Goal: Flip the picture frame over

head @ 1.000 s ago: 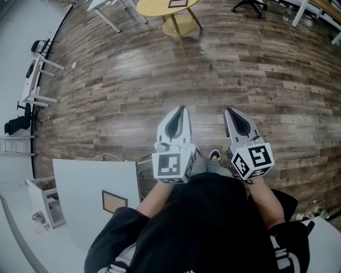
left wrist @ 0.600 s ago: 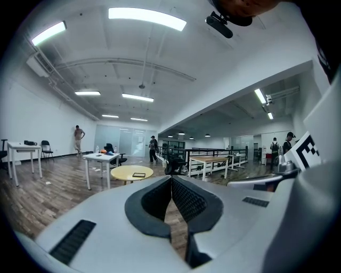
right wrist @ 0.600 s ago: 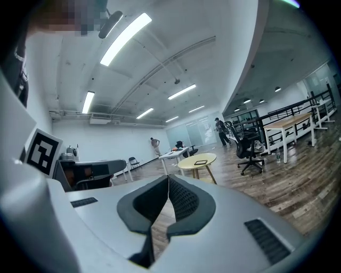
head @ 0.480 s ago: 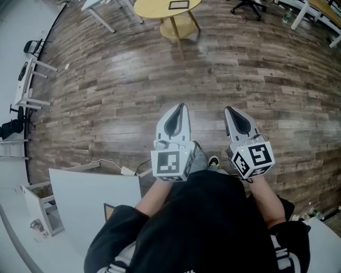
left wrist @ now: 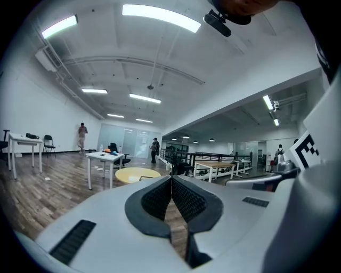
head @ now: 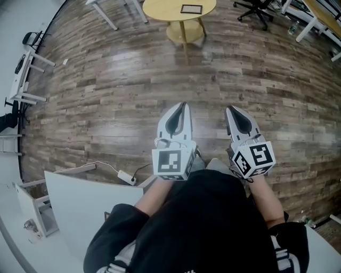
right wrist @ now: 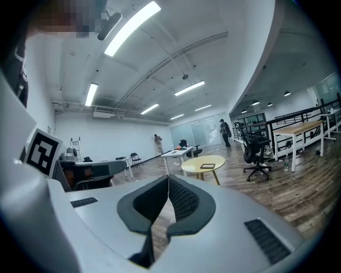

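Both tongs are held side by side above the plank floor (head: 96, 96), pointed ahead and nearly level, in front of a person's black-clad body. The left tongs (head: 183, 106) are seen closed in the left gripper view. Their ribbed dark pads (left wrist: 157, 200) meet along one line at the tip, and nothing is gripped between them. The right tongs (head: 228, 109) are likewise brought together tip to tip and are empty; only floor is seen through the small gap lower down behind the pads. A marker cube (head: 171, 164) is carried at the rear of the left tongs and a second cube (head: 252, 159) at the rear of the right.

The frame (head: 191, 8) is found well apart from both tongs, laid flat on a round yellow tabletop (head: 160, 9) at the far side of the floor, at the top of the head view. In the right gripper view it is shown as a dark-edged rectangle near the middle of that tabletop, just above and to the right of the closed tips.

An office chair (head: 254, 6) is placed to the right of the yellow tabletop. A white tabletop (head: 85, 197) is seen at lower left, close to the person, with a power strip (head: 127, 177) and its cable laid on the floor beside it. Distant standing people are made out at the far end of the hall in both gripper views.
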`<action>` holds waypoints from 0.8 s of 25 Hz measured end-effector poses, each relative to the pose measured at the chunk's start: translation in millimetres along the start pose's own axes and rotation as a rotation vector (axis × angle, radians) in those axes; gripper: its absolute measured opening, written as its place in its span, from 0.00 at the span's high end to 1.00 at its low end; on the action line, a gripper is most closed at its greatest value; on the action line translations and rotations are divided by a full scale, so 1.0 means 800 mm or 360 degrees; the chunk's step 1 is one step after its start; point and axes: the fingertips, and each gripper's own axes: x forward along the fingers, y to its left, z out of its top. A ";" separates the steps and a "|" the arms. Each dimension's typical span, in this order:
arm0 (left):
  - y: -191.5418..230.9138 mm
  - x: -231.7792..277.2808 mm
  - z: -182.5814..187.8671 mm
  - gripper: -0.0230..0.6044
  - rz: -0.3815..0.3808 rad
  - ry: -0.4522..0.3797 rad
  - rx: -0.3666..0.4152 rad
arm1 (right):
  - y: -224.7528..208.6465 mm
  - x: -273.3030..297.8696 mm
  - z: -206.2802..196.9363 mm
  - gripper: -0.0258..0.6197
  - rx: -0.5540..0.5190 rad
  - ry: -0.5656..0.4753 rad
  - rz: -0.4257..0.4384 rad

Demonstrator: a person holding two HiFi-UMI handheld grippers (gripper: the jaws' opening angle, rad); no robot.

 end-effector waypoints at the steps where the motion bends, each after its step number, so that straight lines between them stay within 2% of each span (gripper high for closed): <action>1: 0.005 0.006 -0.001 0.93 0.0003 0.0008 -0.0006 | -0.003 0.006 0.002 0.93 0.0000 0.0003 -0.0005; 10: -0.001 0.065 0.003 0.93 -0.0010 0.0033 0.0014 | -0.061 0.040 0.014 0.93 0.0022 -0.0009 -0.0039; 15: -0.010 0.127 0.009 0.93 0.0032 0.0049 0.0046 | -0.122 0.070 0.028 0.93 0.0051 -0.0022 -0.0020; 20: -0.038 0.207 0.012 0.93 0.0032 0.0080 0.0080 | -0.207 0.098 0.044 0.93 0.0081 -0.0052 -0.0036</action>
